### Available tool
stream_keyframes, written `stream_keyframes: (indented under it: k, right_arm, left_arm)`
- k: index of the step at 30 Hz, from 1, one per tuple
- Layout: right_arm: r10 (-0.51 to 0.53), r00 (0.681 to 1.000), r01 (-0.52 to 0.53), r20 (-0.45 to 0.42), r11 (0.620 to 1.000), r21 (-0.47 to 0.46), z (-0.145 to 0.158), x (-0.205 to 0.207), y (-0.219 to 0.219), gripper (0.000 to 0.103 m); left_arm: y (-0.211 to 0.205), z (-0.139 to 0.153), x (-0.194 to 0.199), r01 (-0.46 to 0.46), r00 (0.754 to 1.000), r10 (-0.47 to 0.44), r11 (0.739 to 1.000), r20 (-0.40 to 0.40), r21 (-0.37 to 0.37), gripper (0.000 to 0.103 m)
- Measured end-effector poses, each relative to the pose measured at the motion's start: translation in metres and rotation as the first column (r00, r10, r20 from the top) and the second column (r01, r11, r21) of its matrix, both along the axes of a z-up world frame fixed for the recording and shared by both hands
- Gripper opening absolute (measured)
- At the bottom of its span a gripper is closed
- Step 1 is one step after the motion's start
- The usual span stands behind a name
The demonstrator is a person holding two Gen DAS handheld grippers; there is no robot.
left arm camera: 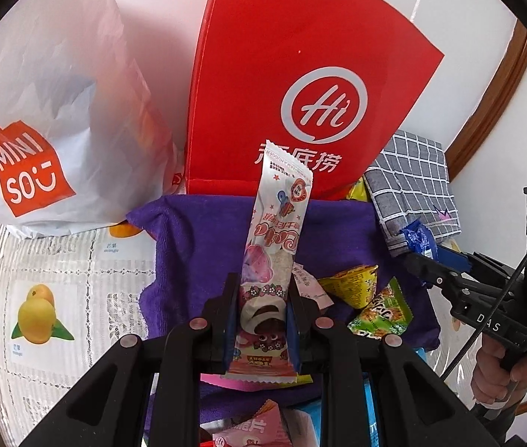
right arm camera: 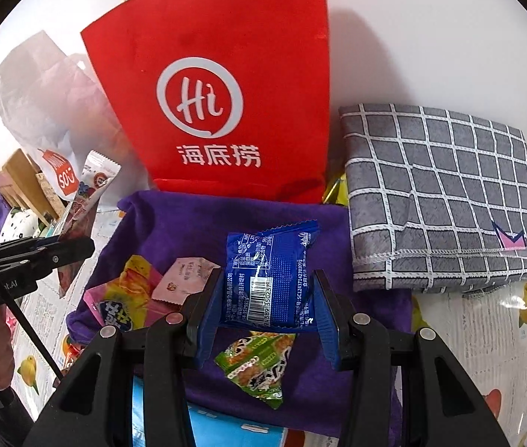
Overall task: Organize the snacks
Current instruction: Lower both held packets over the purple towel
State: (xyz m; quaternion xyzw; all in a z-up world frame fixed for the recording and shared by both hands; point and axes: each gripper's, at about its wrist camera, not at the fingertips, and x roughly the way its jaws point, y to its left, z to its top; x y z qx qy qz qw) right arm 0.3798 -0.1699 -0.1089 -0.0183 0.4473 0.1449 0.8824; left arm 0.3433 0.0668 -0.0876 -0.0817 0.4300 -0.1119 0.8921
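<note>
Left wrist view: my left gripper (left arm camera: 259,320) pinches the pink bar (left arm camera: 271,257); right gripper (right arm camera: 269,303) clamps the blue packet (right arm camera: 269,277) (both firmly). I'd lift each well above the red bag (right arm camera: 226,85) before dropping.

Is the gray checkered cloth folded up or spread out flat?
Folded. The gray checkered cloth lies as a thick, neat rectangle with stacked layers showing along its stitched front edge, beside the red bag.

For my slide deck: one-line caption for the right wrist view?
Right hand-held gripper holding a blue snack packet above a purple towel, facing a red paper bag.
</note>
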Motion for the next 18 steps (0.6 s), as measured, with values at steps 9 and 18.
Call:
stream_keyframes:
  k: [9, 18]
  right_arm:
    - [0.001, 0.999, -0.002, -0.047, 1.000, -0.031, -0.014, 0.005, -0.002, 0.046]
    - [-0.049, 0.994, 0.042, -0.099, 0.997, -0.065, -0.031, 0.015, -0.011, 0.046]
  left_arm:
    - [-0.011, -0.010, 0.004, 0.021, 0.999, -0.021, 1.000, -0.034, 0.010, 0.021]
    - [-0.018, -0.021, 0.009, 0.032, 0.996, -0.030, 0.999, -0.078, 0.023, 0.021]
